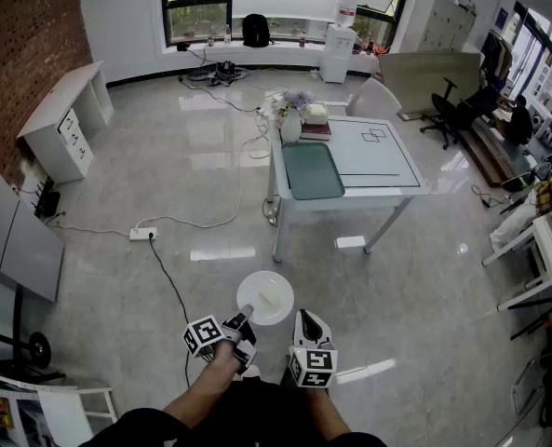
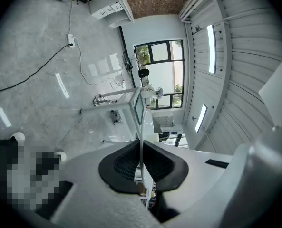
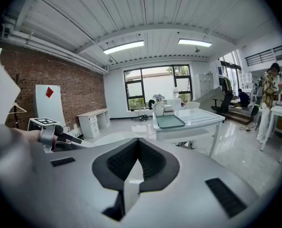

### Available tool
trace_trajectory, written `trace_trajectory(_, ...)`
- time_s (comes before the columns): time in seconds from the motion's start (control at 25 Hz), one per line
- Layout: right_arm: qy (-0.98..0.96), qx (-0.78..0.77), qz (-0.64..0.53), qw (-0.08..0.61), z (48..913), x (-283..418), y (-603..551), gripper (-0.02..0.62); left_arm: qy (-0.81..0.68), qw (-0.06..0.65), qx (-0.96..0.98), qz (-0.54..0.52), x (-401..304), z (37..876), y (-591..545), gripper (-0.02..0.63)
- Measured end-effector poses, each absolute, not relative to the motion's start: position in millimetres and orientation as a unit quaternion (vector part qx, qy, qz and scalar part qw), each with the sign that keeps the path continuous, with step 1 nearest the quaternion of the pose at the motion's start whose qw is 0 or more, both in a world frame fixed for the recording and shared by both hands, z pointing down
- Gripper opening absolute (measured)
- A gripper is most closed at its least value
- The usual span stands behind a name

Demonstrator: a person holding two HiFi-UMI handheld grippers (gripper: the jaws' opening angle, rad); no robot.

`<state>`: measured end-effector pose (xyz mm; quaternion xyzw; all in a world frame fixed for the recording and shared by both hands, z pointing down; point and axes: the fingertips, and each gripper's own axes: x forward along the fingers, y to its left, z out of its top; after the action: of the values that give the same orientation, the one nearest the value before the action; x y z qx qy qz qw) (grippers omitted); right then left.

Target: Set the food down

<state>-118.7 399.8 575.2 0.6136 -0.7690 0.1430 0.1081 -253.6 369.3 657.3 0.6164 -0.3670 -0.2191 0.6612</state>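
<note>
- One rim pinch by the left hand-held gripper point(image 1: 246, 317) holds the plate point(image 1: 264, 298) of pale food point(image 1: 276, 295) over the floor point(image 1: 108, 287); a tilt could spill it.
- Right hand-held gripper point(image 1: 305, 319), jaws together and empty, lends no support.
- Desk point(image 1: 387, 161) stands well apart; the floor cable point(image 1: 170, 282) may trip the person.

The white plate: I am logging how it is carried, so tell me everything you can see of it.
The white plate is round, smooth and glossy, like ceramic or plastic. It looks roughly level, held in the air above the floor, short of the table. The left gripper has its jaws shut on the near rim, which shows edge-on in the left gripper view. Something pale lies on the plate, too faint to identify.
</note>
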Motion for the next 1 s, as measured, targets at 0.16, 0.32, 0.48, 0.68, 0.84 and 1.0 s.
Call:
trace_trajectory(0.16, -0.770, 0.612, 0.142, 0.111, 582.2, -119.3, 400.3, 0.009, -0.367, 0.661, 0.618, -0.216, -252.1, 663.4, 370.4, 0.017)
trace_trajectory(0.32, -0.770, 0.614, 0.144, 0.100, 581.6, -120.2, 401.4, 0.009, -0.367, 0.662, 0.617, -0.216, -254.3, 663.2, 371.3, 0.017)
trace_trajectory(0.48, -0.771, 0.613, 0.144, 0.094, 579.8, -121.4, 399.7, 0.009, -0.367, 0.661, 0.619, -0.214, -254.8, 661.4, 368.9, 0.017)
trace_trajectory(0.68, -0.769, 0.614, 0.147, 0.097, 584.4, -118.8, 399.5, 0.009, -0.367, 0.655, 0.625, -0.212, -251.6, 660.7, 363.0, 0.017)
trace_trajectory(0.84, -0.769, 0.613, 0.155, 0.097, 590.5, -115.1, 387.0, 0.009, -0.367, 0.656, 0.625, -0.210, -246.1, 662.2, 348.4, 0.017)
trace_trajectory(1.0, -0.771, 0.609, 0.158, 0.098, 588.7, -108.2, 370.8, 0.009, -0.372, 0.658, 0.622, -0.206, -237.4, 663.5, 334.2, 0.017)
